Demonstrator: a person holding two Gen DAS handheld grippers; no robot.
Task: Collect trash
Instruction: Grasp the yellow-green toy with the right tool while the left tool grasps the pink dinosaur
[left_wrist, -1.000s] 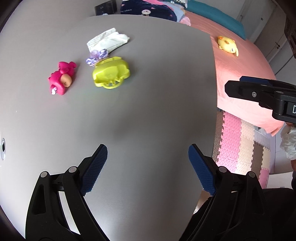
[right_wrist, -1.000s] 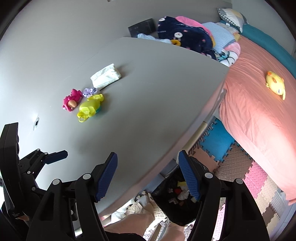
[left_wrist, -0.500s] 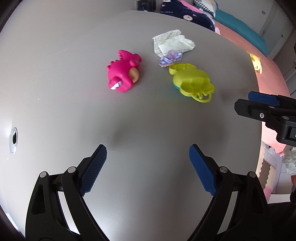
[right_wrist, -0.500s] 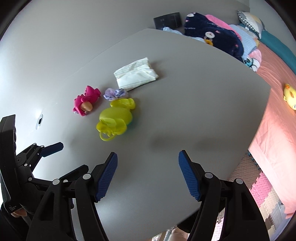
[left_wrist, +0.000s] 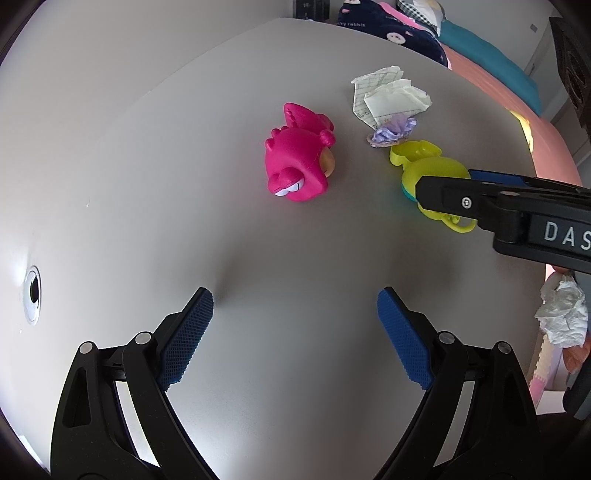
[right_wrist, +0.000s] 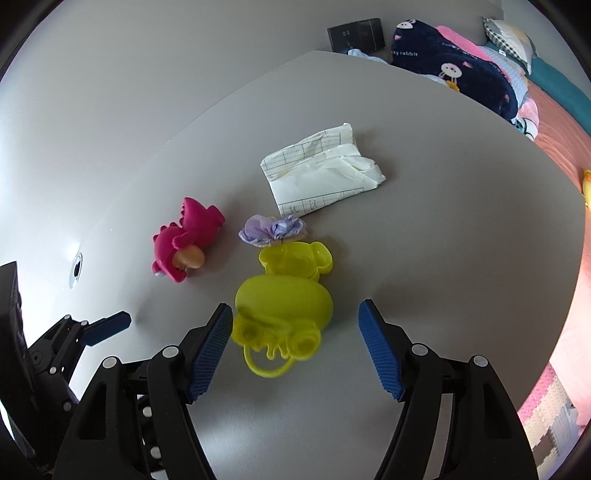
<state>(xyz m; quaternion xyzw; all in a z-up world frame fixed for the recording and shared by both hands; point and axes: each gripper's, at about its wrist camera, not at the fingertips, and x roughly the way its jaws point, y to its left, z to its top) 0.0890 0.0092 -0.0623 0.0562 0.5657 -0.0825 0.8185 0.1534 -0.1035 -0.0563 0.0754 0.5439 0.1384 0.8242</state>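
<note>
On the grey table (right_wrist: 461, 266) lie crumpled white lined paper (right_wrist: 321, 170), a small purple wrapper (right_wrist: 271, 229), a yellow plastic toy (right_wrist: 284, 301) and a pink toy (right_wrist: 186, 240). My right gripper (right_wrist: 295, 339) is open, its fingers on either side of the yellow toy's near end, without gripping it. My left gripper (left_wrist: 295, 332) is open and empty over bare table, with the pink toy (left_wrist: 299, 166), the wrapper (left_wrist: 391, 130) and the paper (left_wrist: 391, 96) beyond it. The right gripper's finger crosses the left wrist view and partly hides the yellow toy (left_wrist: 424, 168).
A bed with a pink cover (right_wrist: 561, 122) and a dark blanket (right_wrist: 454, 66) lies past the table's far right edge. A foam mat (right_wrist: 546, 406) covers the floor. A cable hole (left_wrist: 32, 291) is in the table at left. A crumpled white bag (left_wrist: 563, 314) is at the right.
Both grippers have moved forward over the table toward the items. The right gripper has swung from the table edge above the bin to the yellow toy. Both stayed open.
</note>
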